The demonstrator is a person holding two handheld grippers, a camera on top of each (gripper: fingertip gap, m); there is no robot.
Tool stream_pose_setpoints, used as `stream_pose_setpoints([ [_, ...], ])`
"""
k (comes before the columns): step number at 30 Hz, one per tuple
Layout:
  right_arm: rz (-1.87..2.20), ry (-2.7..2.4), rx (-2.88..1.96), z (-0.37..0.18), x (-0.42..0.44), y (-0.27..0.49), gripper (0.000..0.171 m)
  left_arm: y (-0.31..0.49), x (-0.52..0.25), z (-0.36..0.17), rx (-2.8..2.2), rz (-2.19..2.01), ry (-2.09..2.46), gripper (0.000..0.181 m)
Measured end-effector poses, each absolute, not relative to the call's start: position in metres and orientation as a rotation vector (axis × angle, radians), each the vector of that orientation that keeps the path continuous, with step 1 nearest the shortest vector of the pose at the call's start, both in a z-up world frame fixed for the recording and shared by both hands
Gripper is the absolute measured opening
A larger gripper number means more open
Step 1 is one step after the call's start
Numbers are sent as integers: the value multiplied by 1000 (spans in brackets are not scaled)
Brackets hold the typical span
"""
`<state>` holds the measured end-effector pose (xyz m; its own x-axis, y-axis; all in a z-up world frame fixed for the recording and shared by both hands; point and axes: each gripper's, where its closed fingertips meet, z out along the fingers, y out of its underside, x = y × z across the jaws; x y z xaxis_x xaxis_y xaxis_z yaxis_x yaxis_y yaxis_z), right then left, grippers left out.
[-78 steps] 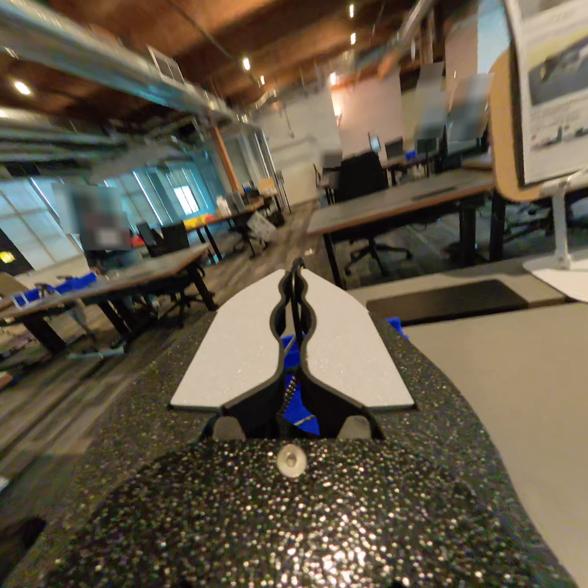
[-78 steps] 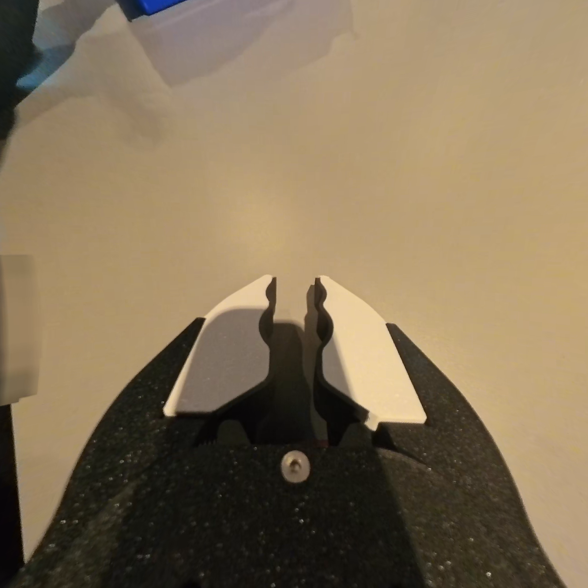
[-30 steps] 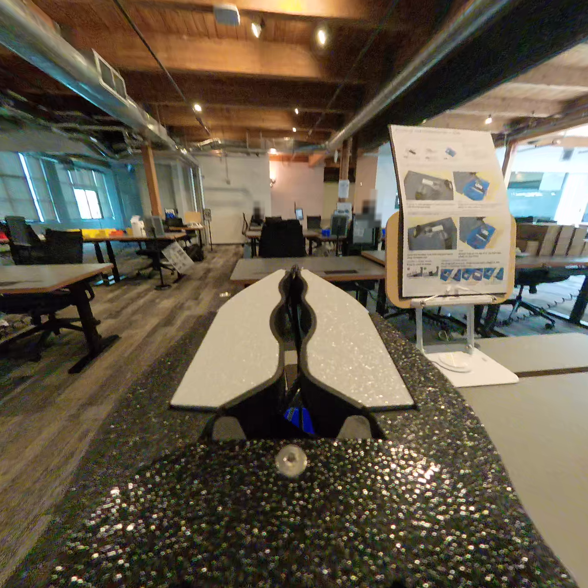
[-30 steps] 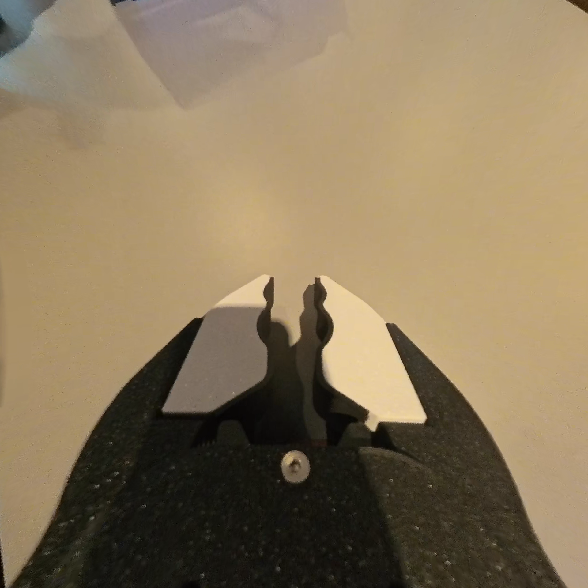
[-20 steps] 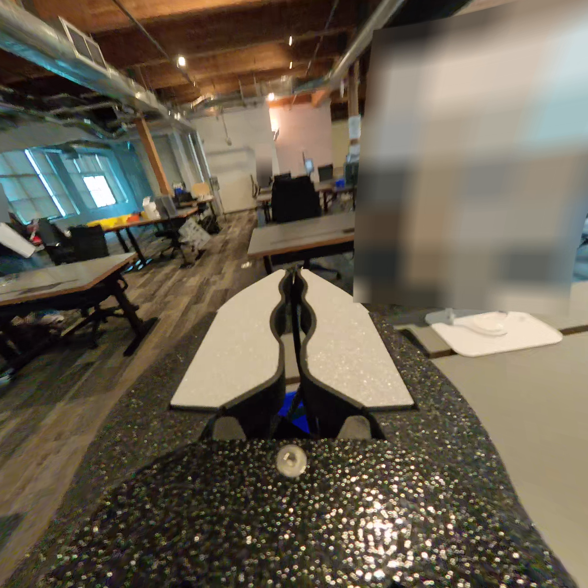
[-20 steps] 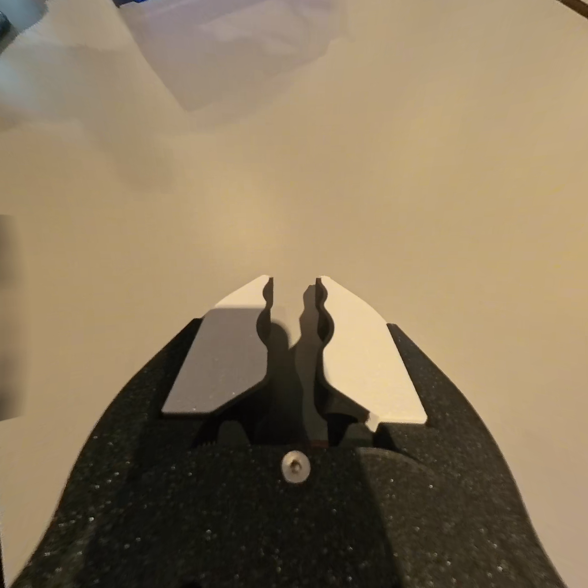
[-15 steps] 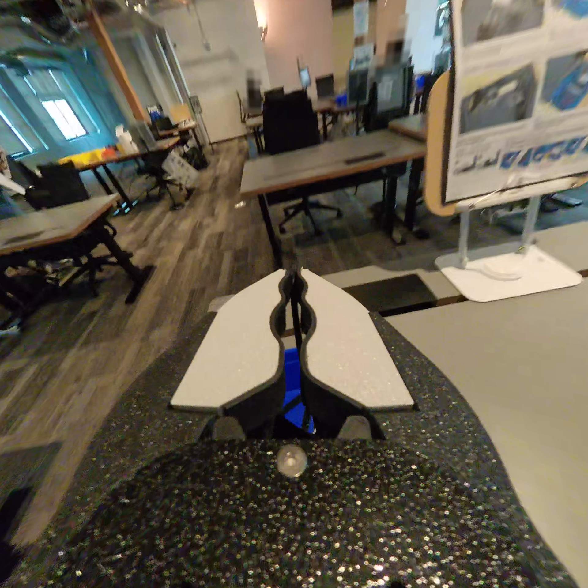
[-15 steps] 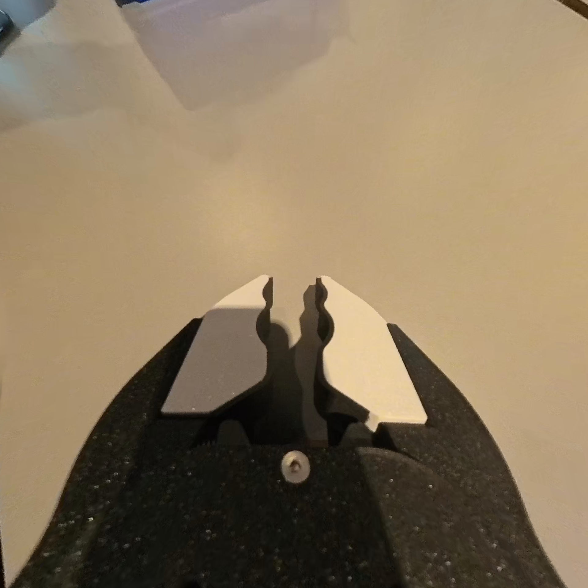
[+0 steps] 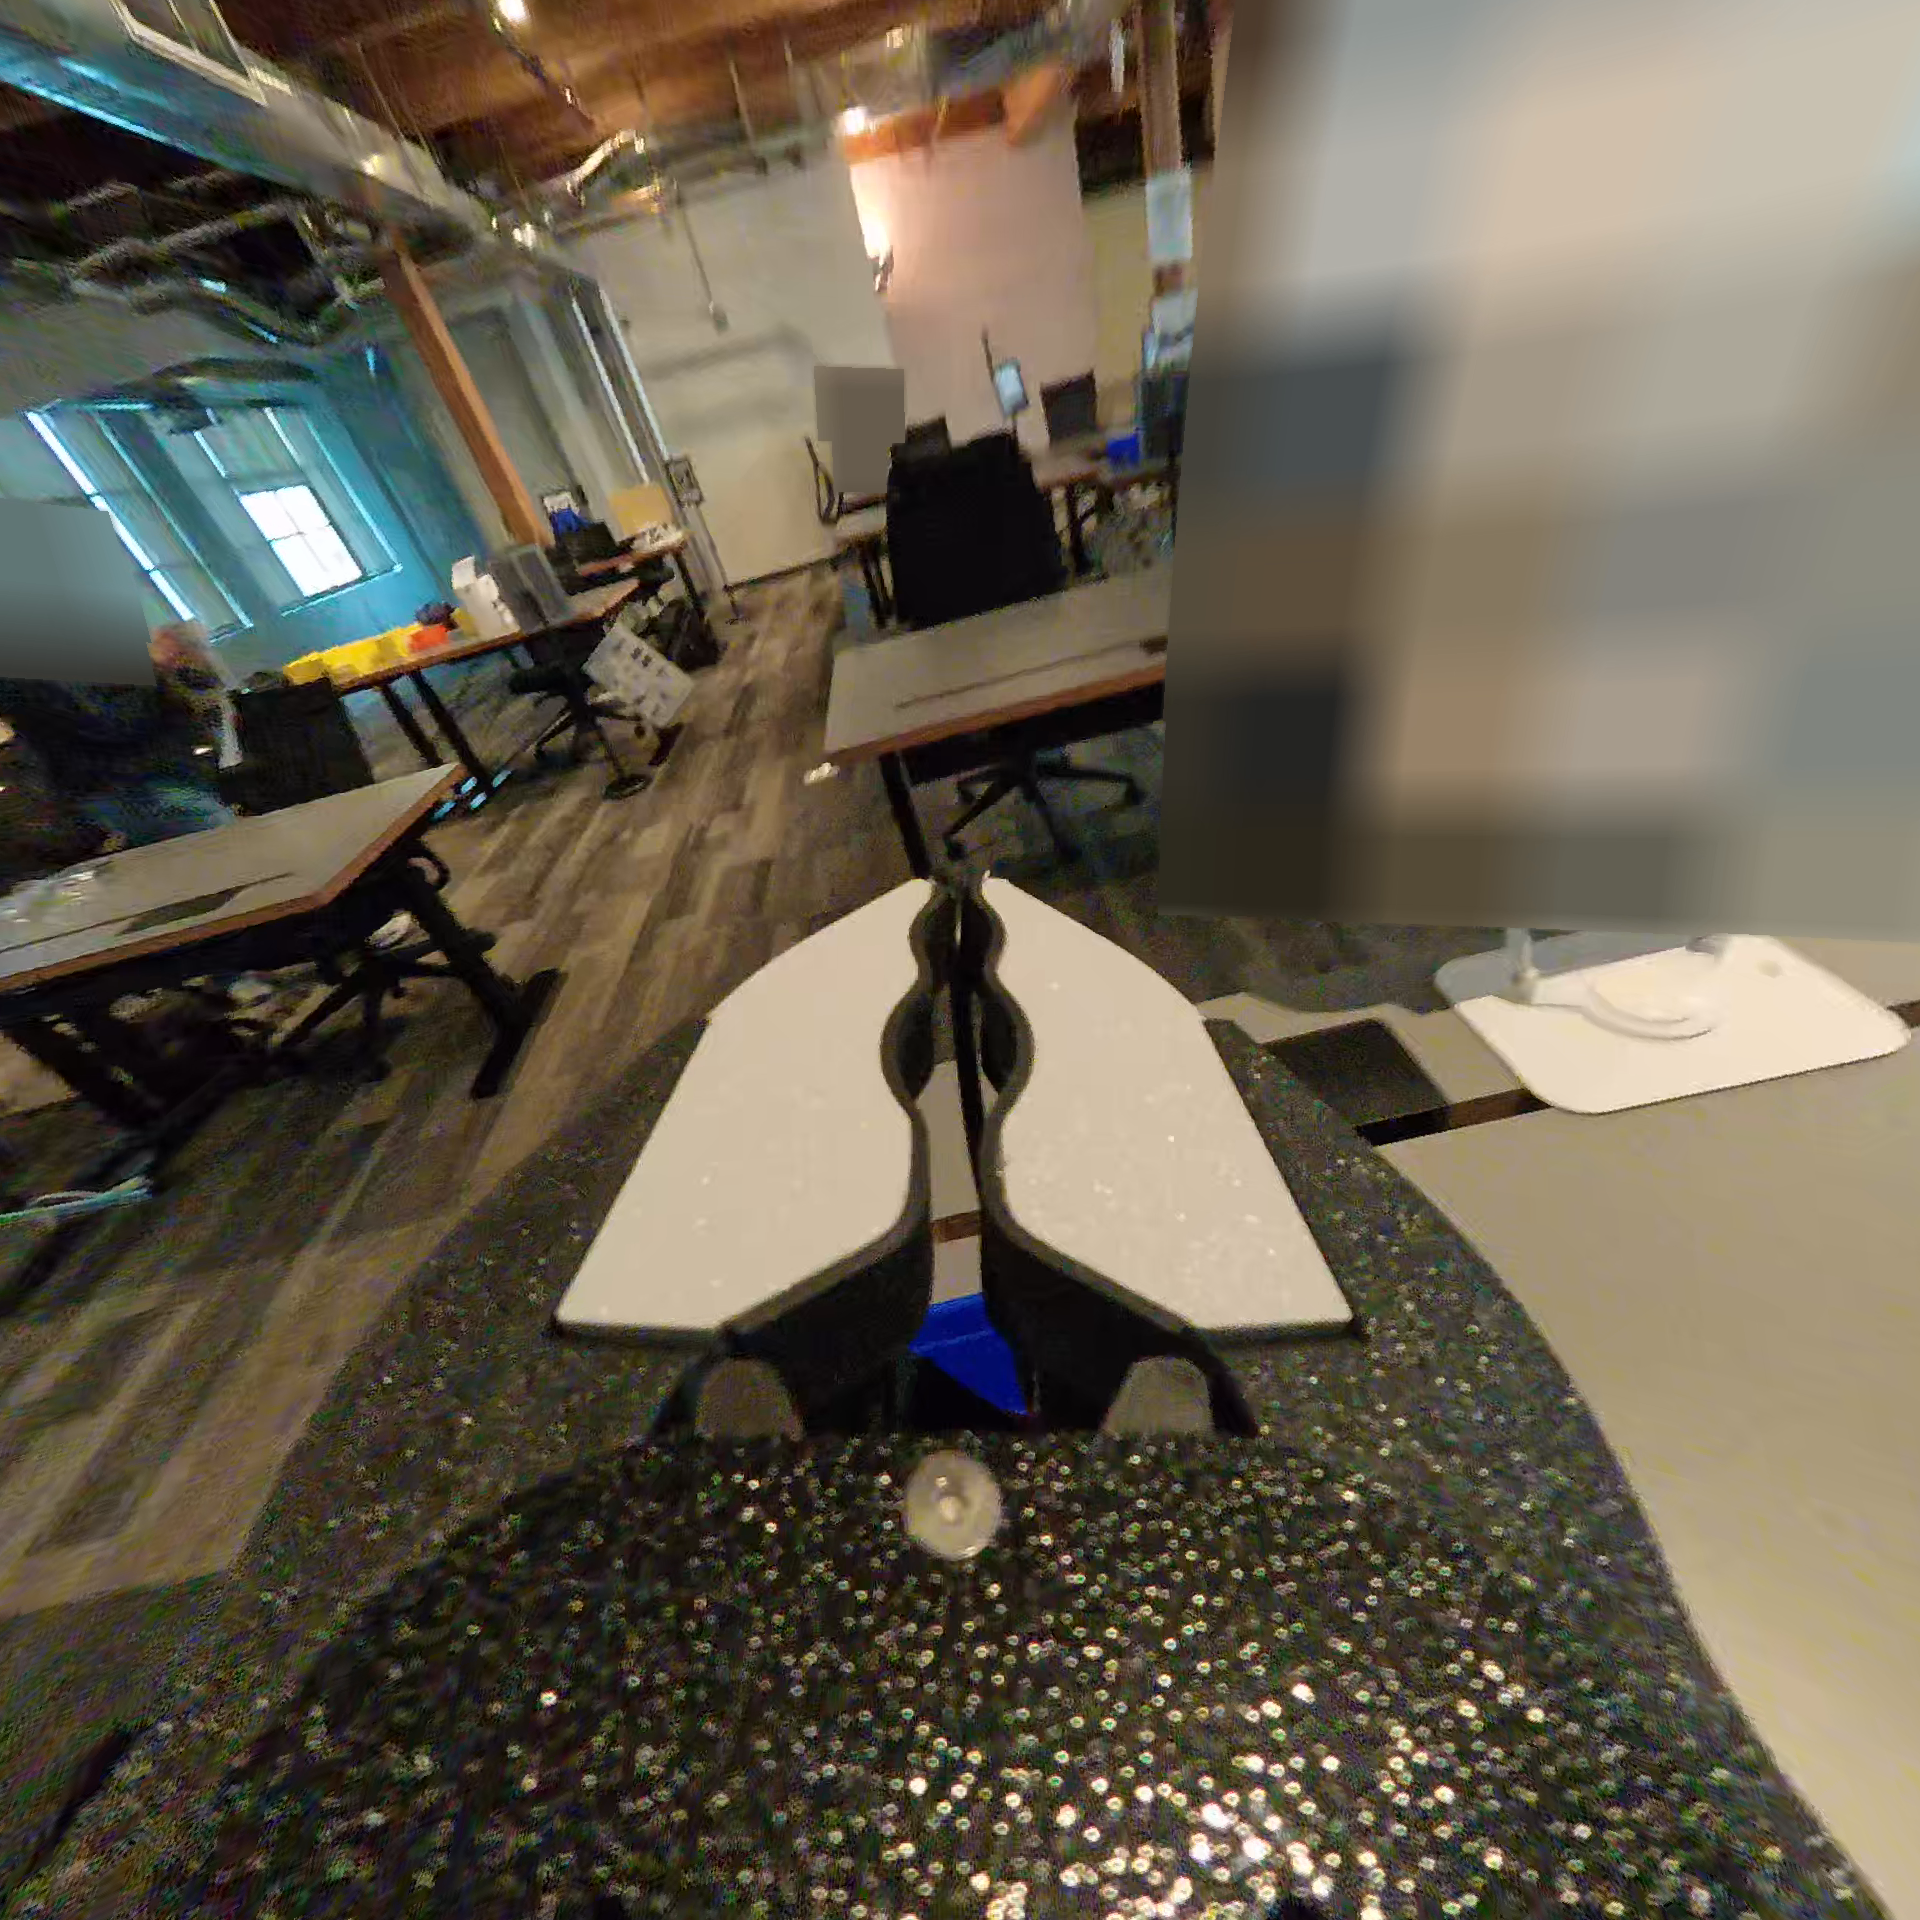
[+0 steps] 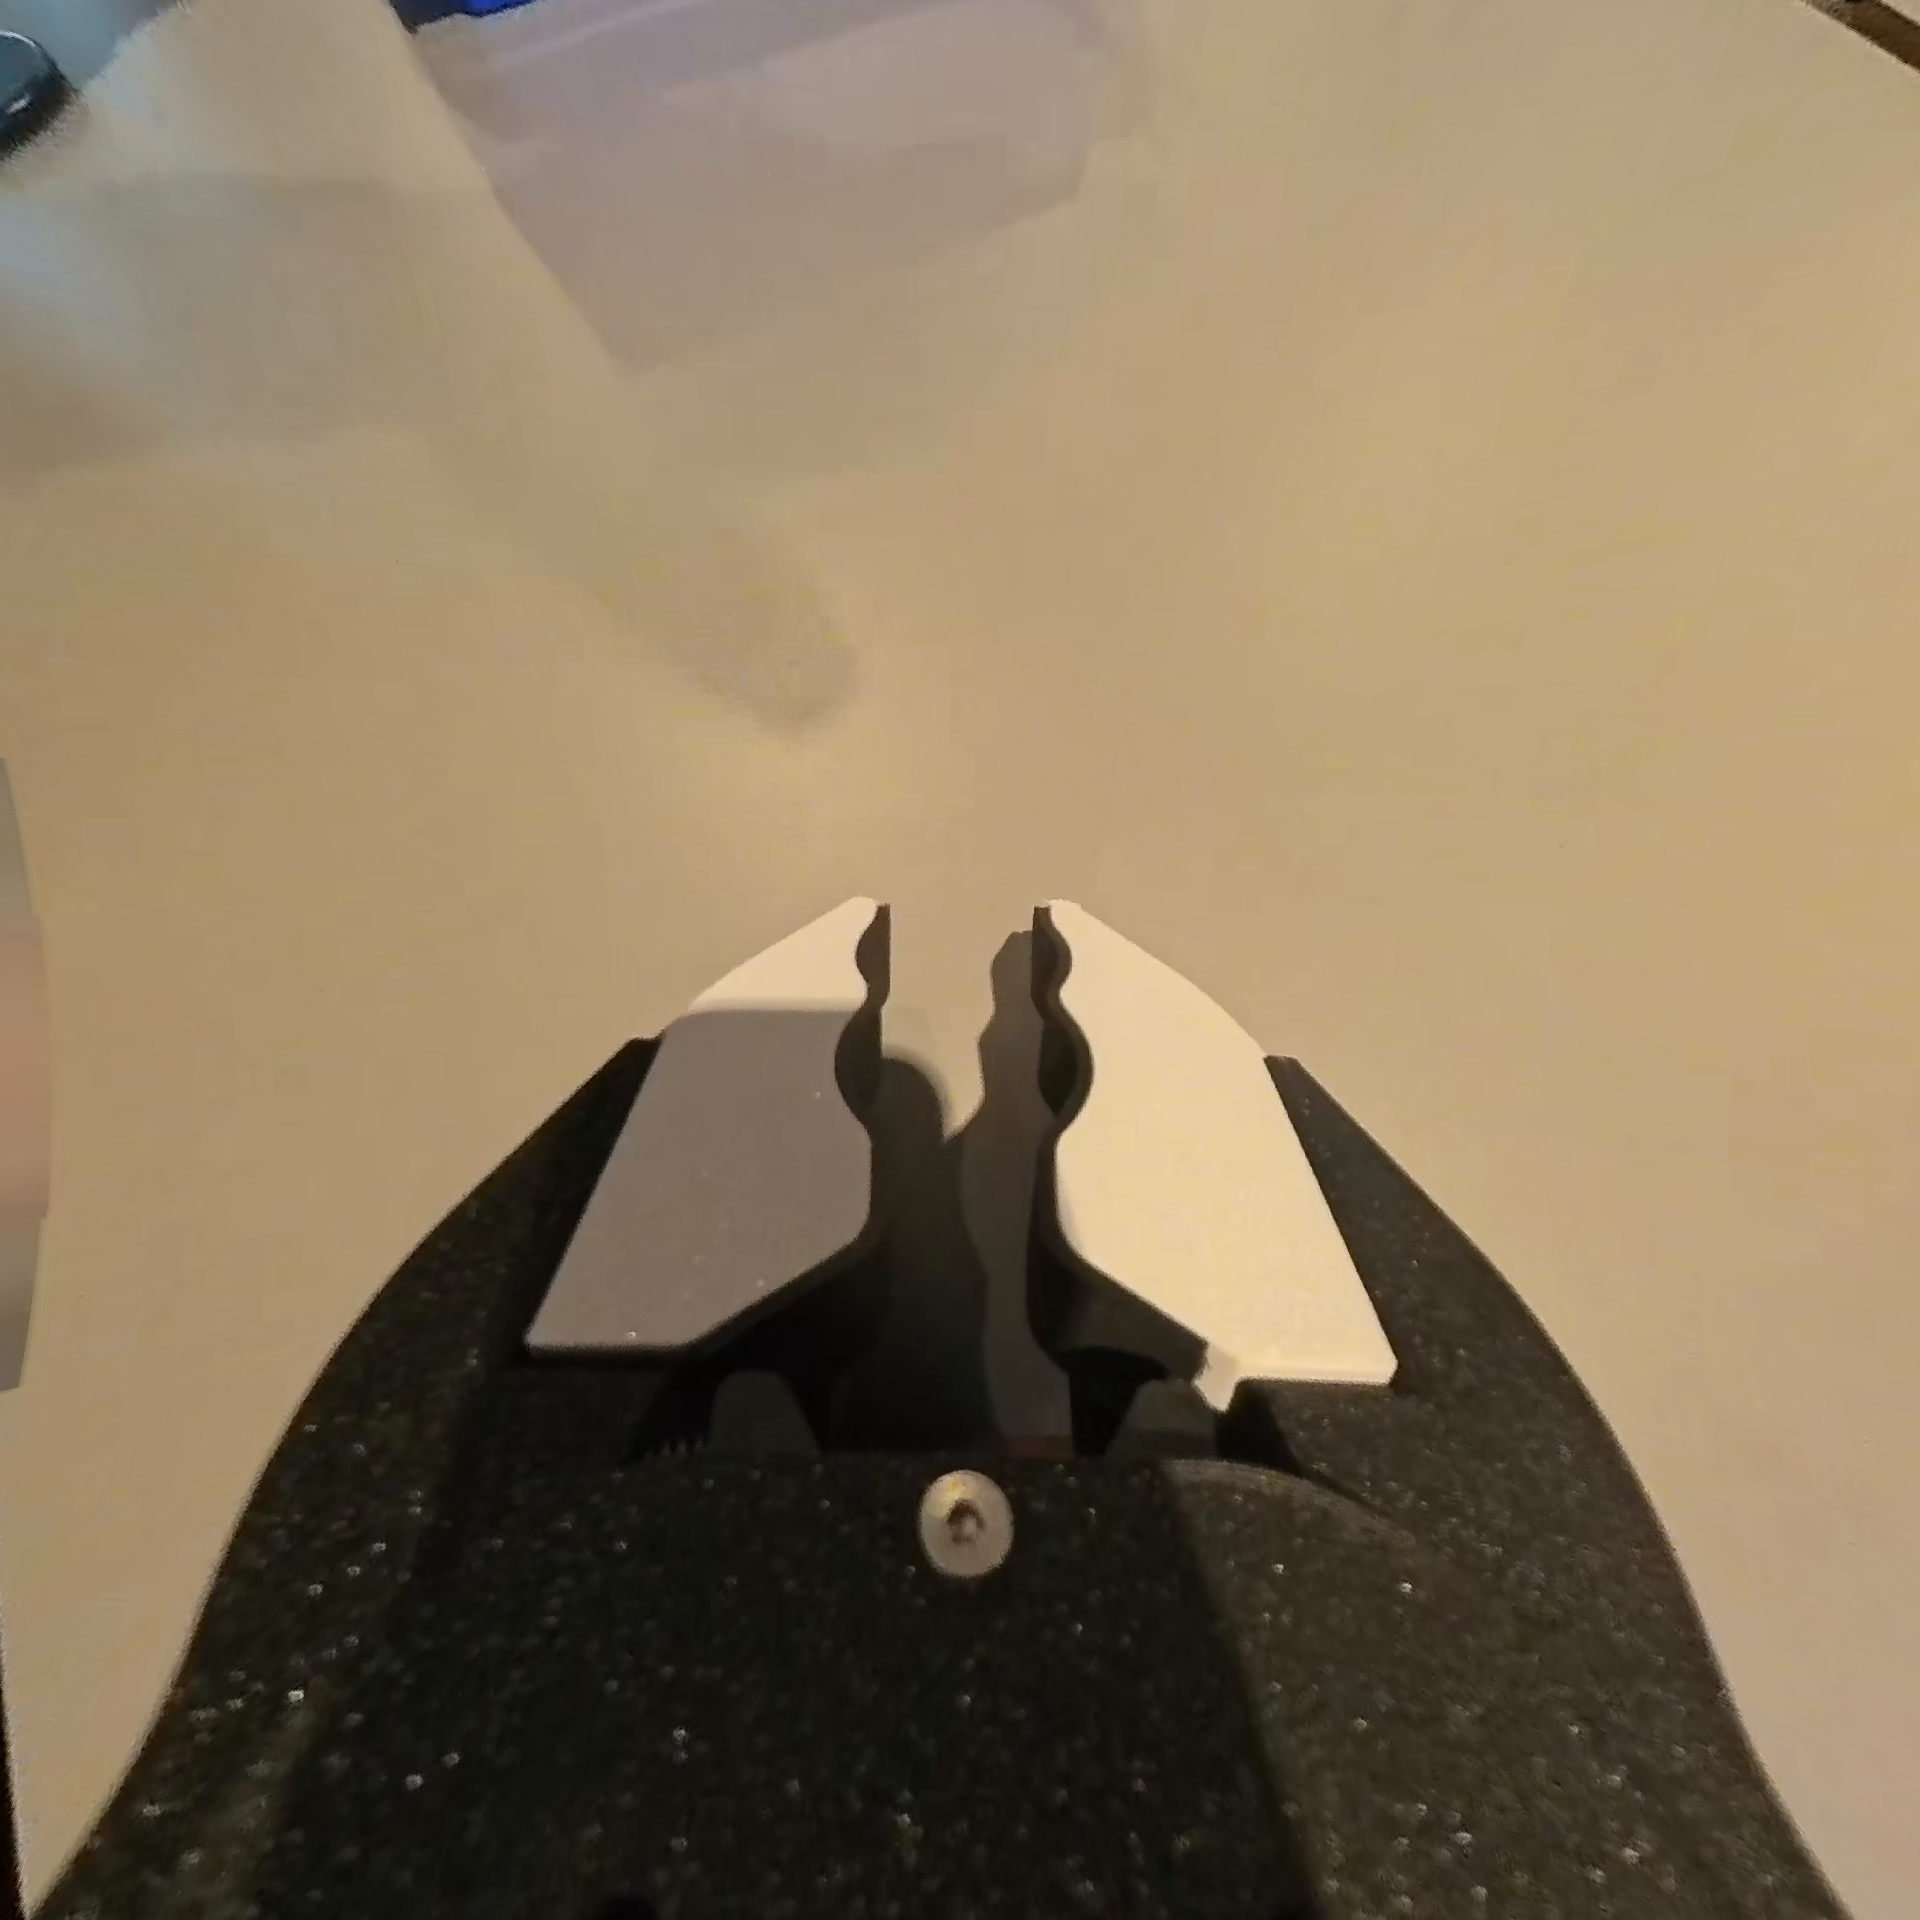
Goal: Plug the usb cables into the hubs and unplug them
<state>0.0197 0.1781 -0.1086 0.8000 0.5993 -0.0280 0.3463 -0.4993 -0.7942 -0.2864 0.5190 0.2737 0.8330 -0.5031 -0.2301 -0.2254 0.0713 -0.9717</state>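
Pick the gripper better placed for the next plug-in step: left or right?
Left, probably. The left gripper is shut on a thin black cable, ready to carry it in. The right gripper is open and empty, facing bare tabletop. No hub clearly shows.

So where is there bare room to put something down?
The table ahead of the right gripper is bare. Right of the left gripper, shut on a black cable, grey top is free up to the white stand base and dark slot, the crowded end.
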Motion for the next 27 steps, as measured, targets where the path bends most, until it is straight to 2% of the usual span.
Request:
stream_pose_setpoints([
  [4, 382, -697, -2134, -108, 20, 178, 26, 511, -291, 312, -1396, -182, 576, 2],
  [10, 377, -703, -2127, -107, 19, 178, 26, 512, -289, 316, -1425, -101, 628, 3],
  [18, 367, -708, -2126, -107, 19, 177, 26, 471, -281, 385, -1205, -58, 610, 2],
  [23, 340, -715, -2119, -107, 19, 177, 26, 481, -272, 389, -1290, 4, 671, 3],
  [27, 295, -736, -2106, -107, 19, 177, 27, 462, -279, 419, -1164, 32, 607, 3],
])
